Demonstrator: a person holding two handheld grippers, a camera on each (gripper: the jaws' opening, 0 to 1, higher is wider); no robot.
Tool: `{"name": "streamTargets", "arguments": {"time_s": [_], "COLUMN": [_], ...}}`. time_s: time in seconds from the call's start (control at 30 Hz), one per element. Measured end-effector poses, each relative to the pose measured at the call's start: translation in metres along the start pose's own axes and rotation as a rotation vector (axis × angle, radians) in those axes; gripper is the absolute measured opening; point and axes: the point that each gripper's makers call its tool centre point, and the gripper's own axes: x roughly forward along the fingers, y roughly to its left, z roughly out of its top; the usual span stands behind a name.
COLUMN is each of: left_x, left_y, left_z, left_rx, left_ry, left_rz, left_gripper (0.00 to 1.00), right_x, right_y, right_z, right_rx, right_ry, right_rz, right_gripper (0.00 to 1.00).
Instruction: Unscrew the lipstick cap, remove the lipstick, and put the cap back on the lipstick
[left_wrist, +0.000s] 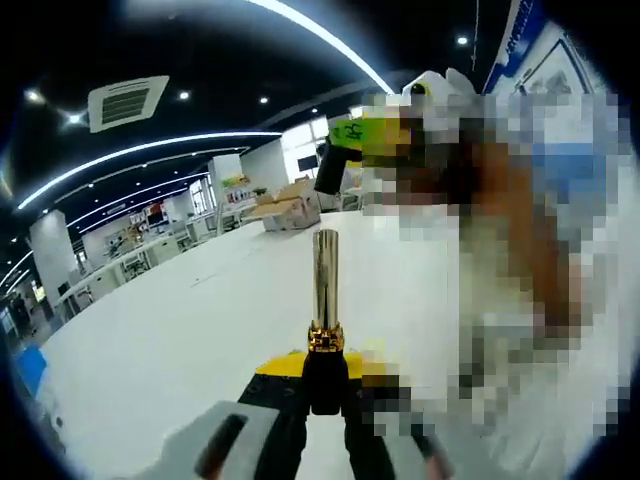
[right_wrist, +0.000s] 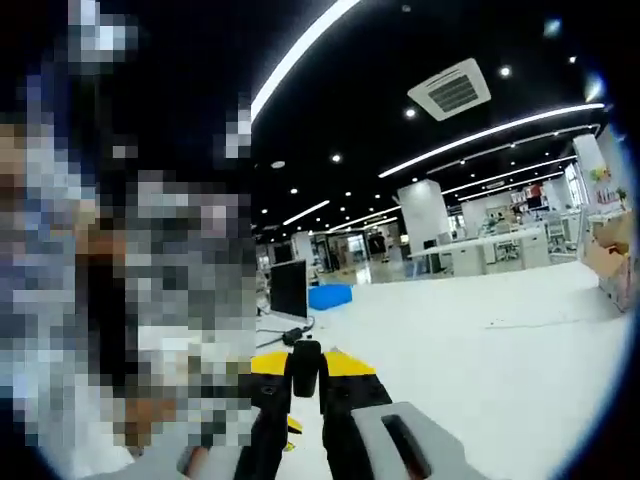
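the left tongs are clamping the black base of the lipstick, which is standing upright between the jaws with its gold tube pointing up and a ribbed gold collar sitting just above the grip. behind it the white counter is stretching away toward distant desks. the right tongs are pinching the black lipstick cap, its rounded end poking up between the closed jaws, with yellow jaw pads showing on either side. in the left gripper view the right tongs' yellow-green body is hanging above and beyond the lipstick, well apart from it. a monitor is standing on the counter beyond the cap.
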Motion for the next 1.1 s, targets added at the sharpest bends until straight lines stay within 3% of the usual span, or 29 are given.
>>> {"name": "streamTargets", "arguments": {"time_s": [0.27, 1.1], "left_x": [0.002, -0.007], "left_y": [0.006, 0.015], "left_z": [-0.010, -0.004], "left_rx": [0.057, 0.101], "left_ry": [0.058, 0.056], "left_rz": [0.054, 0.125], "left_gripper": [0.13, 0.13], "right_x": [0.015, 0.033], "right_y": [0.028, 0.024], "right_z": [-0.014, -0.040], "right_rx": [-0.036, -0.043], "right_ry": [0.053, 0.111], "right_rz": [0.051, 0.026], "right_gripper": [0.10, 0.10]}}
